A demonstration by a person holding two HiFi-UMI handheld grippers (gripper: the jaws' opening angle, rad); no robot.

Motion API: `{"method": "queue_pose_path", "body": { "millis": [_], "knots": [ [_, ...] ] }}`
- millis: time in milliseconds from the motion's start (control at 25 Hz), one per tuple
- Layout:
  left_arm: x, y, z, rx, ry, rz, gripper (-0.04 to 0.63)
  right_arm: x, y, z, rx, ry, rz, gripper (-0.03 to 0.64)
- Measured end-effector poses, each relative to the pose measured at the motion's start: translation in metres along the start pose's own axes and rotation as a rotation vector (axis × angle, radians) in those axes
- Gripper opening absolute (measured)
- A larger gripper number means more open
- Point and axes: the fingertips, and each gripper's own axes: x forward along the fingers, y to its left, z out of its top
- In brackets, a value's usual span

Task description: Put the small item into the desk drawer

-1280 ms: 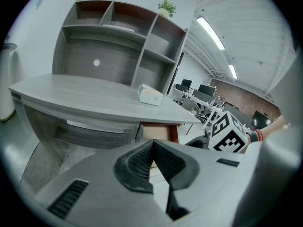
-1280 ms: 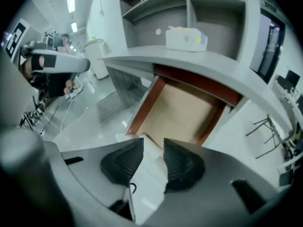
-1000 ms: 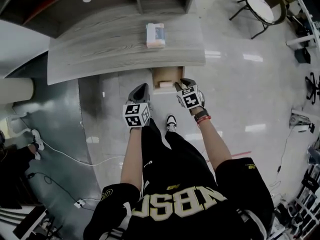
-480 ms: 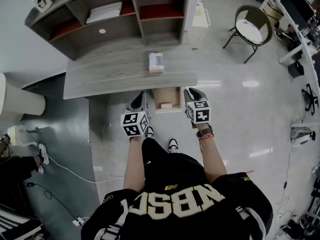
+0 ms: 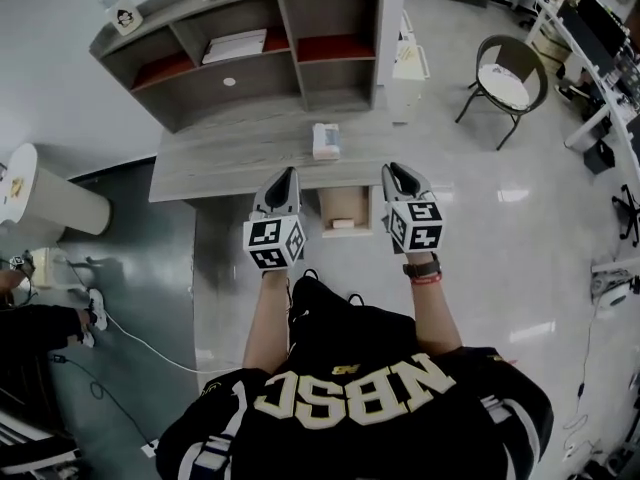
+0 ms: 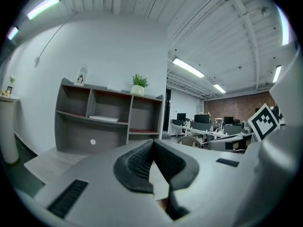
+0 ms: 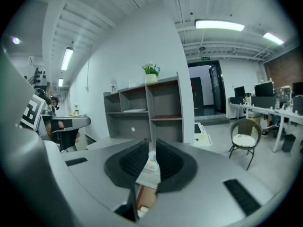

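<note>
The desk drawer [image 5: 345, 204] stands pulled open below the grey desk top [image 5: 220, 163], and a small white item [image 5: 343, 223] lies inside it near the front. A small pale box [image 5: 325, 140] rests on the desk behind the drawer. My left gripper [image 5: 286, 176] hovers left of the drawer with its jaws shut and empty [image 6: 152, 143]. My right gripper [image 5: 396, 172] hovers right of the drawer. Its jaws [image 7: 152, 148] are closing to a narrow gap with nothing between them; the box [image 7: 151, 166] shows through that gap.
A grey shelf unit [image 5: 260, 53] with papers stands at the back of the desk. A round-seated chair [image 5: 505, 83] is at the right, a white cylinder [image 5: 45, 193] at the left. Cables run across the floor [image 5: 150, 333]. My legs are below the drawer.
Both grippers have lifted away from the drawer front and now stand on either side of it. The right gripper has left the drawer's edge. The view has pulled back, showing more of the shelves.
</note>
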Motion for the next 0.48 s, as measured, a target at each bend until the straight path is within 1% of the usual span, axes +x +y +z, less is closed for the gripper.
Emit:
{"method": "queue_pose_path", "body": {
  "millis": [240,480],
  "knots": [
    [-0.009,-0.011,0.035,0.035,-0.065,-0.013,0.014,-0.015,0.012,0.044,-0.015,-0.096,0.013,0.021],
    [-0.009,-0.021,0.057,0.062,-0.105,-0.004,0.014,-0.026,0.008,0.068,-0.02,-0.145,0.007,0.009]
  ]
}}
